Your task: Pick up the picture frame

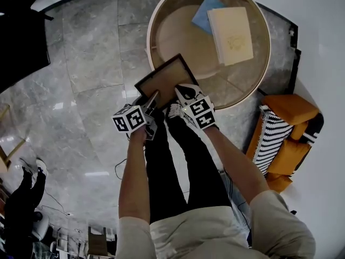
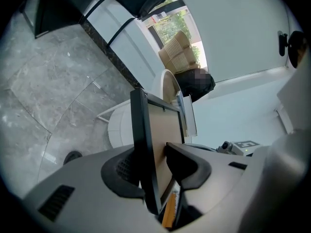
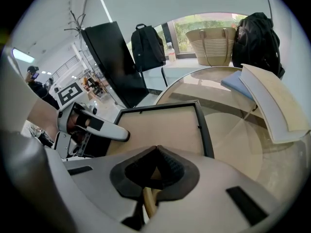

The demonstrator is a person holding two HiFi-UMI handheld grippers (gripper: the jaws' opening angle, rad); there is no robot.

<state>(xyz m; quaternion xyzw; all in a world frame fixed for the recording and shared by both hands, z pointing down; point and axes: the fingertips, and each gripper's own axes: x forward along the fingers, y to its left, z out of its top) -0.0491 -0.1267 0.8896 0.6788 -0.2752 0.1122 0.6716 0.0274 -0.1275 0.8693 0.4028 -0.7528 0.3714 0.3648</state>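
1 cream book [image 1: 232, 34] lies on round table [image 1: 183, 36] beyond picture frame [image 1: 163, 81].

Picture frame [image 1: 164, 80] blocks near rim of round table [image 1: 178, 36]; book [image 1: 230, 35], blue sheet [image 1: 205, 11] fill far right; left half bare.

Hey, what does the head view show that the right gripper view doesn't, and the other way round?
Only the head view: the orange cushioned seat with its black-and-white striped cushion, and the person's black trousers. Only the right gripper view: the black backpack and the beige striped bag. Both: the dark-rimmed picture frame with brown backing, the left tool at its edge, the round beige table with a white rim, and the cream book lying on it.
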